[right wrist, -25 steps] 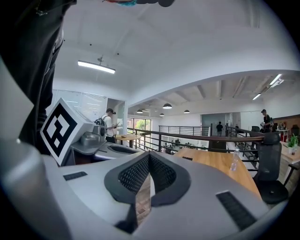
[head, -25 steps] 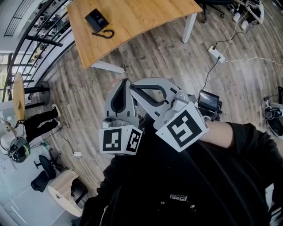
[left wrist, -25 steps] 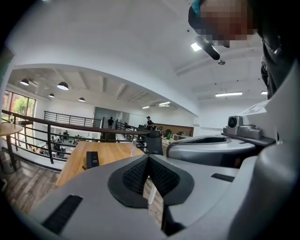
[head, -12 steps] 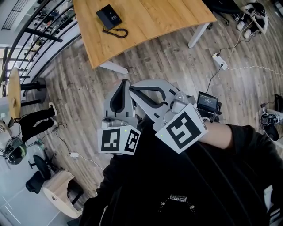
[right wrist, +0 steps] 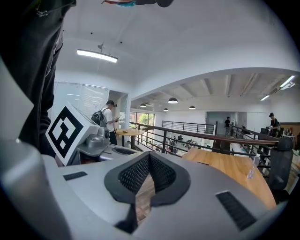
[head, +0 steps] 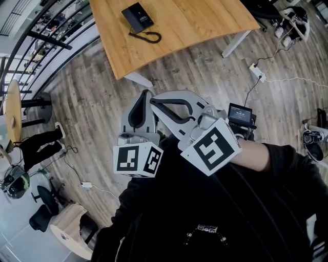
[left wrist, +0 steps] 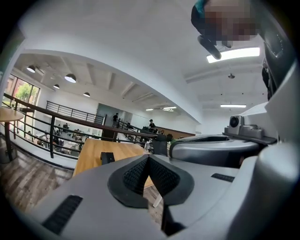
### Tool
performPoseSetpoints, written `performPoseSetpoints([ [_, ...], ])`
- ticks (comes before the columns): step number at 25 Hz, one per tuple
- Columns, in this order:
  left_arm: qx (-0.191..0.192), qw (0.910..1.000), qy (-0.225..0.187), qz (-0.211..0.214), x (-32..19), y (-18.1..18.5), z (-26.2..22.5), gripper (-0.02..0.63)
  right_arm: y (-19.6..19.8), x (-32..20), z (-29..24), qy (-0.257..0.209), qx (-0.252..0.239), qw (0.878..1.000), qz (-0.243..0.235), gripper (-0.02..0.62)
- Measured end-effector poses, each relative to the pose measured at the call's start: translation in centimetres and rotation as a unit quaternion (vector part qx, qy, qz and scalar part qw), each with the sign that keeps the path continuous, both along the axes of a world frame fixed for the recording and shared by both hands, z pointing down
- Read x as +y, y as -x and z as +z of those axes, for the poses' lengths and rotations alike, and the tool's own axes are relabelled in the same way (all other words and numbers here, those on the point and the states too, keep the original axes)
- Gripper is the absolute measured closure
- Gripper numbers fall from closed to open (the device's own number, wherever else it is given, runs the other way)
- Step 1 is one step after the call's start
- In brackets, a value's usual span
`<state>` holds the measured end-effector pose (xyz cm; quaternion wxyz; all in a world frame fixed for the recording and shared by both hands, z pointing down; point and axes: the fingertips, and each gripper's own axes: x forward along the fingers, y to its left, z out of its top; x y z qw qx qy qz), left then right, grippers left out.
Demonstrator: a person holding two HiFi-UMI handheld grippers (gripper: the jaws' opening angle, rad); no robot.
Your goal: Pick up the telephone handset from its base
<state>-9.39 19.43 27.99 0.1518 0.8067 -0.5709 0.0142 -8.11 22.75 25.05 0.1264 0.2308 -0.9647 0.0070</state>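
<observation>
- The wooden floor [head: 92, 117] fills most of the head view. The person stands on it well apart from the bench, so nothing on the bench looks reachable yet.
- The bench [head: 205, 23] lies ahead, at the top of the head view, with its near left corner toward the person.
- The left tool [left wrist: 148, 161] is held in front of the chest, aimed roughly at the bench. Its jaws are pressed together with nothing between them, probably because there is nothing to grip from here.
- The right tool [right wrist: 149, 159] sits just beside it, its jaws also meeting at the tips and empty. It will need to open before any grasp.
- The telephone [head: 141, 18] sits toward the bench's left edge, set back from the near edge.
- The handset [head: 131, 13] appears to rest on its base, not yet lifted. It is too small here to make out clearly.
- The cord [head: 148, 37] lies in a loop on the bench, on the near side of the telephone.
</observation>
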Motion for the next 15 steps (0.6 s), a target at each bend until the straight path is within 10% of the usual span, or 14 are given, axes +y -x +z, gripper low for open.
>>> performPoseSetpoints([
  [15, 0.005, 0.9994, -0.022, 0.026, 1.1, 3.1, 0.0, 0.601, 6.1, 1.9, -1.1, -0.020, 0.002, 0.999, -0.048, 0.578],
])
